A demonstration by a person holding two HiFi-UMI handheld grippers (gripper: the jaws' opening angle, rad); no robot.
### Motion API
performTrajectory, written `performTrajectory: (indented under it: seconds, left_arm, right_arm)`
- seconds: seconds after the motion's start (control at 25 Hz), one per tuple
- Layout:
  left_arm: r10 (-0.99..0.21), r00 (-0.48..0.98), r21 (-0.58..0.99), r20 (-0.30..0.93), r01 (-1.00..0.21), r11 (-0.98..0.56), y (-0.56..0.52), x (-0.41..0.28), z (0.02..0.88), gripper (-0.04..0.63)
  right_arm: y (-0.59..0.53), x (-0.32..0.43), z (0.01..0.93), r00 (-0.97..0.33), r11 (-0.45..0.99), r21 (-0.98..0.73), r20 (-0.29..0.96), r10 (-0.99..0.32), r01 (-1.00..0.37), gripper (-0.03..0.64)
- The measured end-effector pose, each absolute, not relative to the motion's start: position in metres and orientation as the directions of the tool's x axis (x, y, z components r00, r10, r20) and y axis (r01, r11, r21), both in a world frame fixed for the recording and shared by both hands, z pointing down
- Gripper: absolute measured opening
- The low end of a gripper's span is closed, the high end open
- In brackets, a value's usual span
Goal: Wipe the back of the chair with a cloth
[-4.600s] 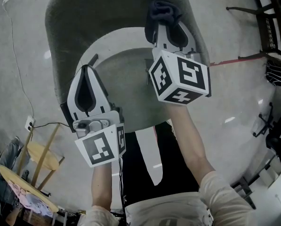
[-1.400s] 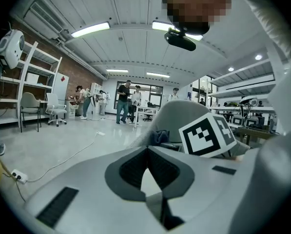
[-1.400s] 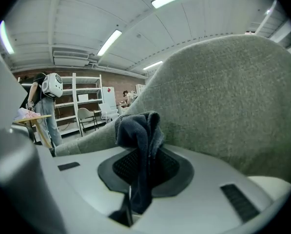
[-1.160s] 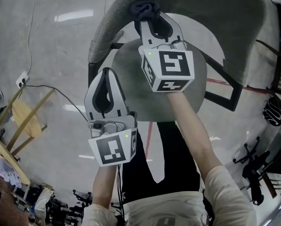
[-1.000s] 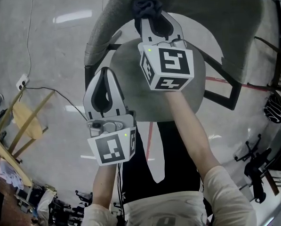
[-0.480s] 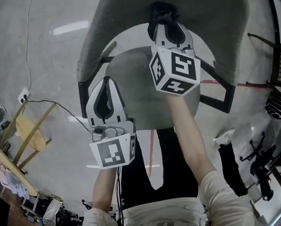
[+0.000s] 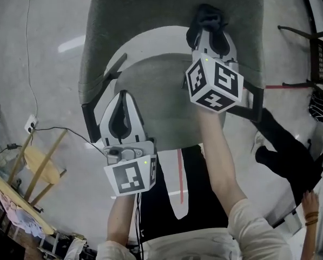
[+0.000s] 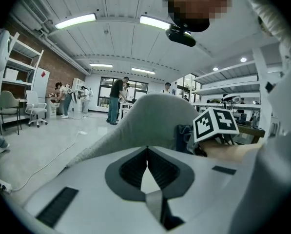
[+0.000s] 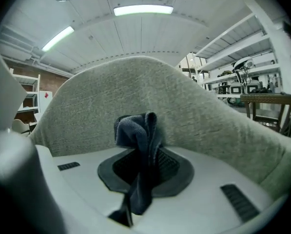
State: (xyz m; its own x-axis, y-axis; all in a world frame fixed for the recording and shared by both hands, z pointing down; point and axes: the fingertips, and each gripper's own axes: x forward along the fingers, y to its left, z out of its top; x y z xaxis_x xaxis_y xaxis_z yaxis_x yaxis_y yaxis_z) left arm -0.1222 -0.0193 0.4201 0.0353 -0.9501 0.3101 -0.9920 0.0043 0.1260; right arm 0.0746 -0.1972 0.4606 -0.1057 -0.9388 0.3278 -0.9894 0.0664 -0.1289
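Wiping seems mid-course; right gripper (image 7: 209,30) pinches the cloth (image 9: 138,130) at the chair back (image 7: 150,10) just ahead; left gripper (image 7: 122,97), jaws together, holds nothing; remainder unclear

The glossy grey concrete floor (image 7: 42,64) carries the grey upholstered chair (image 7: 150,4), which stands on a dark frame. Left of the chair a white power socket (image 7: 30,126) lies on the floor, with a black cable (image 7: 69,134) running from it toward the chair, and a pale wooden stool (image 7: 39,169) stands just beside the socket. Right of the chair a red tape line (image 7: 283,85) lies flat on the floor, and beyond it stands a dark metal frame (image 7: 312,37).
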Motion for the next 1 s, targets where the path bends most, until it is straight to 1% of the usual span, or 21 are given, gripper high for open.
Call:
performTrajectory:
  seconds: [0.24, 0.4, 0.52, 0.64, 0.8, 1.0]
  left_arm:
    - [-0.946, 0.091, 0.128, 0.311, -0.990, -0.053, -0.021, -0.109, 0.421, 0.015]
    - [-0.949, 0.126, 0.135, 0.289, -0.987, -0.090, -0.022, -0.098, 0.417, 0.015]
    - [-0.939, 0.153, 0.137, 0.309, -0.984, -0.116, -0.021, -0.090, 0.422, 0.015]
    - [-0.938, 0.188, 0.145, 0.292, -0.978, -0.150, -0.023, -0.080, 0.420, 0.015]
    - [-0.924, 0.236, 0.155, 0.302, -0.968, -0.196, -0.019, -0.067, 0.421, 0.015]
    - [-0.908, 0.284, 0.158, 0.309, -0.957, -0.245, -0.015, -0.059, 0.423, 0.015]
  right_arm:
    - [-0.183, 0.119, 0.449, 0.028, -0.068, -0.120, 0.304, -0.952, -0.990, 0.059]
    - [-0.174, 0.139, 0.445, 0.055, -0.096, -0.125, 0.299, -0.953, -0.987, 0.059]
    - [-0.164, 0.155, 0.443, 0.102, -0.140, -0.114, 0.293, -0.951, -0.984, 0.060]
    - [-0.152, 0.172, 0.440, 0.161, -0.192, -0.083, 0.286, -0.944, -0.978, 0.060]
    - [-0.134, 0.190, 0.437, 0.244, -0.258, -0.017, 0.271, -0.931, -0.966, 0.058]
    - [-0.112, 0.208, 0.434, 0.326, -0.332, 0.021, 0.252, -0.911, -0.943, 0.060]
